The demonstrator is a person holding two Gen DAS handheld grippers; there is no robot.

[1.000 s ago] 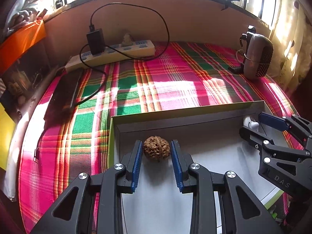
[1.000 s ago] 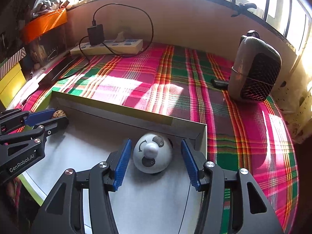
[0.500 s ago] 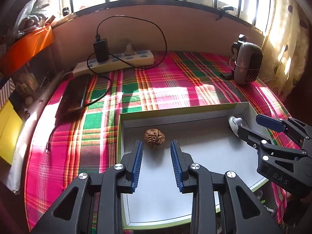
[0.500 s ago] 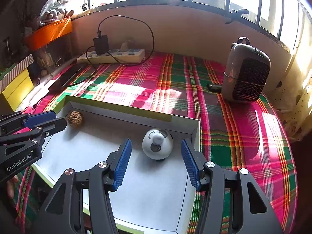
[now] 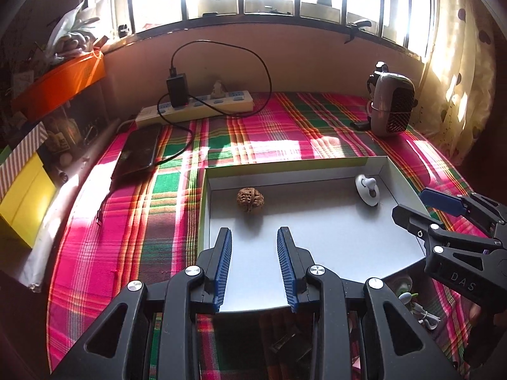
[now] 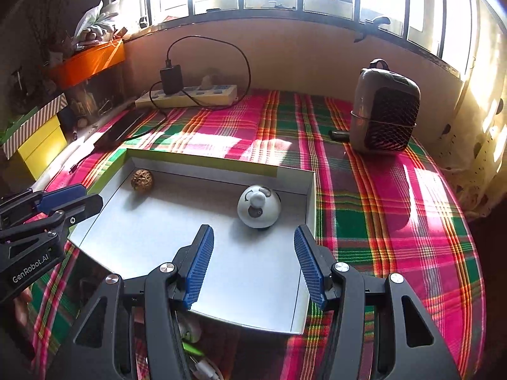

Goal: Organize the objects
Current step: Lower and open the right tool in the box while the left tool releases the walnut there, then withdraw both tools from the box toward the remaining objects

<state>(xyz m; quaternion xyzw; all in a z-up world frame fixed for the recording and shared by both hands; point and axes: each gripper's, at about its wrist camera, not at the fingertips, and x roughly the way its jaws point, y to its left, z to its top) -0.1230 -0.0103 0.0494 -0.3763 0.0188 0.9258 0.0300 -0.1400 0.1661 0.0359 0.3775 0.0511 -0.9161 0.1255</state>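
The left gripper (image 5: 253,250) is hanging over the near part of the shallow tray (image 5: 296,164) with its blue-padded fingers (image 5: 222,261) spread moderately and gripping nothing; the walnut (image 5: 250,199) is sitting on the tray floor well ahead of the fingertips, roughly in line with the gap between them and slightly toward the left finger, close to the tray's far wall. To its right, the white domed knob toy (image 6: 259,205) is resting in the tray's far right corner, ahead of the right gripper (image 6: 253,243) and between the lines of its two fingers, apart from both tips. The right gripper's fingers (image 6: 200,262) are standing wide apart and carrying nothing. The tray is lying on the plaid cloth (image 6: 374,190), and beyond the right finger the small heater (image 6: 385,115) is standing upright on that cloth, well apart from the tray.
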